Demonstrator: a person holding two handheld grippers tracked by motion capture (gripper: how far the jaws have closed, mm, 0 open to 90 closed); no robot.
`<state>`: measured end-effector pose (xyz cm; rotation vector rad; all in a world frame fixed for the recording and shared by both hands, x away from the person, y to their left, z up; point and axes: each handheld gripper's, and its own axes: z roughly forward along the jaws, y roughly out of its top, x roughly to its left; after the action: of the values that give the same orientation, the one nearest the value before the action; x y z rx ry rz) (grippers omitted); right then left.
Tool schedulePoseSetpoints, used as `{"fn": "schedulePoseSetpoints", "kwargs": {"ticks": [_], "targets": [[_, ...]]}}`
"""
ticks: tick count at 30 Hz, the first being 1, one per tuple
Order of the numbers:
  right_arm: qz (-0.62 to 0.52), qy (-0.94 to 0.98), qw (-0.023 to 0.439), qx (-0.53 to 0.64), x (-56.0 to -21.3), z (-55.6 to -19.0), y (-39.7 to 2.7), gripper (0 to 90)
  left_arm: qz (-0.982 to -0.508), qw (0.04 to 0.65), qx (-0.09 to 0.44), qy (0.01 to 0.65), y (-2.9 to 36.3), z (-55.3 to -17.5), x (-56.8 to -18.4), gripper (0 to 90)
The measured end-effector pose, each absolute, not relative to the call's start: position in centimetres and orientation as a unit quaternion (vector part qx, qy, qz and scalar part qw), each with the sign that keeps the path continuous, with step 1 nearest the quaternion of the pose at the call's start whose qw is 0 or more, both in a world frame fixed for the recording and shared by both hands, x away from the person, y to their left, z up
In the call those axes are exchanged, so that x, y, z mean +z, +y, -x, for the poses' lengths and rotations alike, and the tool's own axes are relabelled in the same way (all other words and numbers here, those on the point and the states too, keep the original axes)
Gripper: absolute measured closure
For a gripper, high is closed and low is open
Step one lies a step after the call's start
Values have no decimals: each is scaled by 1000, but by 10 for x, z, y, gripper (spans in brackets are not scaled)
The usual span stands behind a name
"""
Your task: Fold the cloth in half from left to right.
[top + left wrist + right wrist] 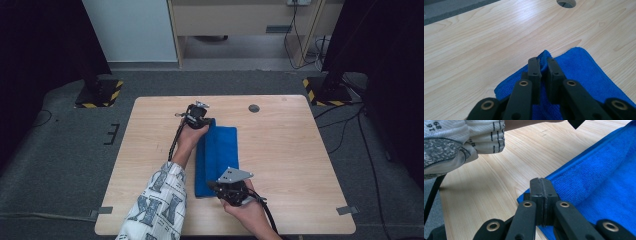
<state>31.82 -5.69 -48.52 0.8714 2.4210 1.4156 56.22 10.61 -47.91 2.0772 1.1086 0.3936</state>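
Towel (217, 160): folded on table (290, 165), long axis running away from me.
Left tongs (543, 65): pinching its far corner.
Right tongs (541, 185): clamped shut on my near corner.

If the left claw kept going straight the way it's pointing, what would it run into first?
Probably nothing soon: the left claw is shut on the blue towel at its corner, and beyond lies bare table, with a round hole farther off to the right. Depth is unclear.
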Motion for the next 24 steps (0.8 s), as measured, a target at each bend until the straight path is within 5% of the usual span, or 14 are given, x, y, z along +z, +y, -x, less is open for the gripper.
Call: {"fn": "schedulePoseSetpoints", "kwargs": {"ticks": [24], "targets": [[-314, 818, 110, 470, -485, -315, -93, 897, -797, 390, 140, 439, 77, -565, -484, 834]]}}
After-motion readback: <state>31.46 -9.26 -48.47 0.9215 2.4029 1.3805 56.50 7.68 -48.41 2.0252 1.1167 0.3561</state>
